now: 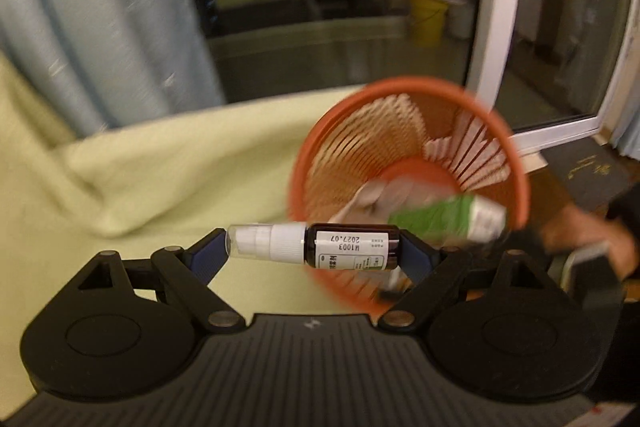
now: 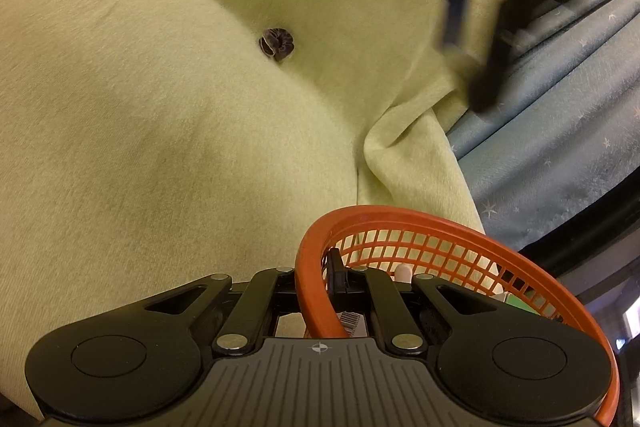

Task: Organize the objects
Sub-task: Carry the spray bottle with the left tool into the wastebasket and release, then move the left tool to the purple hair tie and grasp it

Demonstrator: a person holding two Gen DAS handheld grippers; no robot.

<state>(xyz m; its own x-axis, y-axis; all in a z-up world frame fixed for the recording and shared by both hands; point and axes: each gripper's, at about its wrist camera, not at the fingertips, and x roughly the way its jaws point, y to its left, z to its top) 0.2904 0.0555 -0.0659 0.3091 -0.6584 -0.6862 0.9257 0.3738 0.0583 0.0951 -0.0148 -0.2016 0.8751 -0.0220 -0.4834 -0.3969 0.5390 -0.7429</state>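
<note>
Left gripper (image 1: 312,254) closed lengthwise on a small dark-brown spray bottle with white pump top and clear cap (image 1: 312,247): one blue-padded fingertip (image 1: 206,255) against the cap end, the other against the bottle's base. Bottle horizontal, white label upside down, printed "M1003" and "2027.07". Held in the air over a pale yellow-green fleece blanket (image 1: 168,163), just in front of a round orange plastic mesh basket (image 1: 404,163).

Basket tilted, mouth turned toward the left wrist camera, blurred. Inside it a green-and-white tube or carton (image 1: 448,219) lying across the lower wall, with a pale greyish item (image 1: 372,199) beside it, too blurred to identify. Bare hand (image 1: 588,235) at the right edge of the left wrist view, beside the basket.

Right gripper (image 2: 316,291) clamped on the orange basket's rim (image 2: 312,267), one finger inside the mesh wall and the other outside. Green corner of a package (image 2: 520,301) visible through the mesh. Basket raised above the blanket (image 2: 160,107).

Small dark brownish-grey velvet scrunchie (image 2: 277,44) lying alone on the blanket, well apart from the basket. Light blue star-patterned curtain (image 2: 560,147) hanging along the blanket's edge. Blurred dark shape with a blue pad (image 2: 472,23) in the upper right of the right wrist view, apparently the other gripper.

Behind, a dark window pane with white frame (image 1: 496,7) and a yellow bucket (image 1: 427,19) seen in the glass.
</note>
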